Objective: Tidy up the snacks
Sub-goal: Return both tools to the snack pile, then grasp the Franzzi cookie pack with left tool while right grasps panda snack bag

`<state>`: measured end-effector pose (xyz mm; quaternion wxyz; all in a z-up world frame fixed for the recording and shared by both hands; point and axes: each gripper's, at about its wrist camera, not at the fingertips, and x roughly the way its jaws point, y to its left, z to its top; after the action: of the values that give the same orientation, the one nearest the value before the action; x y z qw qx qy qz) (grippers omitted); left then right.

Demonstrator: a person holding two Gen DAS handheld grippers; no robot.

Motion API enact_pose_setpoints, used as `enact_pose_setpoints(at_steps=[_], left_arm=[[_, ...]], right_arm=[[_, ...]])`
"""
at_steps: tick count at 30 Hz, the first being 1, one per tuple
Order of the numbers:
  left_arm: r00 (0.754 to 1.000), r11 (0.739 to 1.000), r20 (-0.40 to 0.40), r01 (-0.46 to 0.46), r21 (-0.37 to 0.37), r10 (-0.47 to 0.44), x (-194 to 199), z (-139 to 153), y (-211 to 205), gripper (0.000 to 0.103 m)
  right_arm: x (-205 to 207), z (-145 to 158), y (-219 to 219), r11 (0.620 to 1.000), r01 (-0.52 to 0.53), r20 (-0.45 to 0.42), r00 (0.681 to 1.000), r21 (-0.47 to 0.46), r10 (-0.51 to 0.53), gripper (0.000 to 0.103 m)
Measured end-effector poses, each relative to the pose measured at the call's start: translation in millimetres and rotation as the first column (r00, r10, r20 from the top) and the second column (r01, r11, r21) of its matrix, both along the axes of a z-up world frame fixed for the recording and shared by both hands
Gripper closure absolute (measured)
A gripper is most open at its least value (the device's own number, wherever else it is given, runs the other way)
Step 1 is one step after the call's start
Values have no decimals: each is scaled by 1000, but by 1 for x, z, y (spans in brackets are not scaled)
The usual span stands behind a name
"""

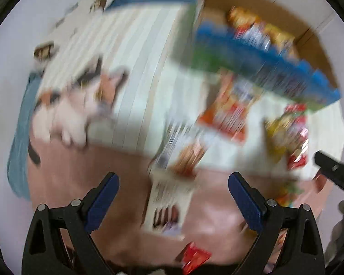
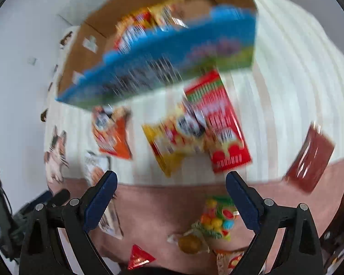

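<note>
Snacks lie scattered on a cream striped and pink blanket, both views badly blurred. Largest is the cardboard box at the far edge, already holding several yellow and red packets. A blue and green box panel sits tilted at the carton's near side; whether it touches it I cannot tell. Nearer lie a red packet, a yellow packet overlapping it, an orange packet, a dark red pouch and a white packet. Smallest is a colourful candy bag. The left gripper and right gripper both hang spread wide, grasping nothing.
</note>
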<state>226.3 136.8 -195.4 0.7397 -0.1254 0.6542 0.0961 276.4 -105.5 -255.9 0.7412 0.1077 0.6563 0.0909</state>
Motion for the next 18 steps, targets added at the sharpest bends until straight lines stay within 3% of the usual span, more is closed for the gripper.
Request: enact_pose_setpoints(at_steps=[5, 10, 11, 13, 18], left_arm=[[990, 999, -138, -5, -37, 0, -27, -60, 1, 5], [980, 996, -192, 35, -76, -49, -28, -100, -12, 6], [980, 997, -193, 40, -70, -53, -28, -103, -14, 10], [983, 997, -177, 46, -60, -56, -26, -105, -17, 43], [989, 998, -145, -4, -61, -5, -18, -97, -12, 43]], right_arm=[[-34, -42, -25, 995, 99, -109, 989, 15, -96, 5], [-54, -69, -47, 984, 180, -179, 968, 7, -176, 5], [-56, -71, -49, 982, 188, -181, 966, 2, -185, 5], [-54, -70, -51, 981, 193, -170, 967, 3, -190, 5], [-23, -53, -38, 982, 186, -113, 977, 35, -181, 5]])
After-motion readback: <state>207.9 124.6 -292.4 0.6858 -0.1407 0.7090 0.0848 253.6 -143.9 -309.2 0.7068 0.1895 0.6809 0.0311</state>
